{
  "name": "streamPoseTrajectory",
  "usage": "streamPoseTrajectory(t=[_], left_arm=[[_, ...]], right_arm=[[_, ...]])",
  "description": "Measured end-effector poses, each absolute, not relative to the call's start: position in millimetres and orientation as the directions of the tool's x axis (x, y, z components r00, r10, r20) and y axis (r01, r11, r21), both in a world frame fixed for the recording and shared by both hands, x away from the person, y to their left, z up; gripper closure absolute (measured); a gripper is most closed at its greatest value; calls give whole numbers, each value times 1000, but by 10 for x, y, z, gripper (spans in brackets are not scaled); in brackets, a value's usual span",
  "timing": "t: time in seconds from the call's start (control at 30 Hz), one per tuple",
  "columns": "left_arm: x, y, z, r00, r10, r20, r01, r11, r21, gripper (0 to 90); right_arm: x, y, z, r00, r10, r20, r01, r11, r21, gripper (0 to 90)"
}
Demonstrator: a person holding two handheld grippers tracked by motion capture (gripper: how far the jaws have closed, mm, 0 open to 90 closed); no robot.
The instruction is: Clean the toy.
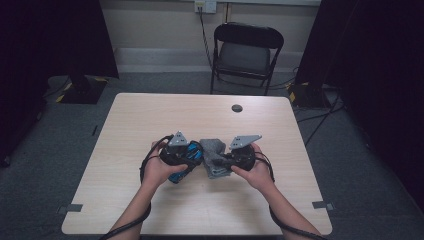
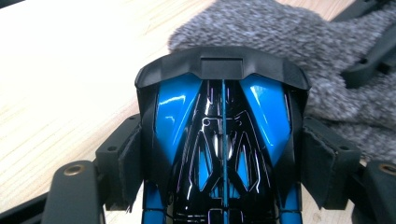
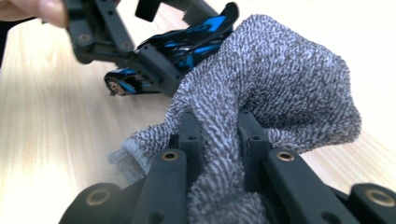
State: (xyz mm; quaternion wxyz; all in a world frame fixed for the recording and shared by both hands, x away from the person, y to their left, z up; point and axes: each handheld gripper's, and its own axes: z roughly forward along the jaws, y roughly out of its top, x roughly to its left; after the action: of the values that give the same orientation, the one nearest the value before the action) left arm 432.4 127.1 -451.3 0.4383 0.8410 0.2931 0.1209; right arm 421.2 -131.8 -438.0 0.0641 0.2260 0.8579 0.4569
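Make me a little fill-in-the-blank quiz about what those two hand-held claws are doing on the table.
1. The left gripper is clamped around a blue and black toy ____.
2. The right gripper pinches a grey knitted ____.
3. Both things are held over a light wooden ____.
4. Behind the table stands a black folding ____.

Missing words: car; cloth; table; chair.

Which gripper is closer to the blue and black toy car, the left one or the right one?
Left. The left gripper clamps the toy car between its jaws. The right gripper pinches the grey cloth beside the car, not touching it.
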Motion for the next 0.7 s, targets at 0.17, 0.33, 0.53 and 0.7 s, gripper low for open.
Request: streamPoseTrajectory(t=[0.17, 0.33, 0.53, 0.7], left_arm=[[4336, 1288, -4516, 793, 606, -53, 390, -439, 810, 256], [4346, 1312, -4510, 785, 618, -55, 394, -428, 813, 256], [4360, 1365, -4484, 771, 634, -54, 397, -412, 820, 256], [4348, 1355, -4461, 774, 631, -62, 399, -410, 820, 256]], right_arm=[[4125, -1370, -4415, -897, 429, 111, 329, 479, 814, 757], [4070, -1402, -4438, -904, 410, 119, 325, 481, 814, 757], [3997, -1492, -4473, -909, 397, 130, 327, 484, 812, 753], [4031, -1608, -4455, -890, 439, 123, 340, 460, 820, 752]])
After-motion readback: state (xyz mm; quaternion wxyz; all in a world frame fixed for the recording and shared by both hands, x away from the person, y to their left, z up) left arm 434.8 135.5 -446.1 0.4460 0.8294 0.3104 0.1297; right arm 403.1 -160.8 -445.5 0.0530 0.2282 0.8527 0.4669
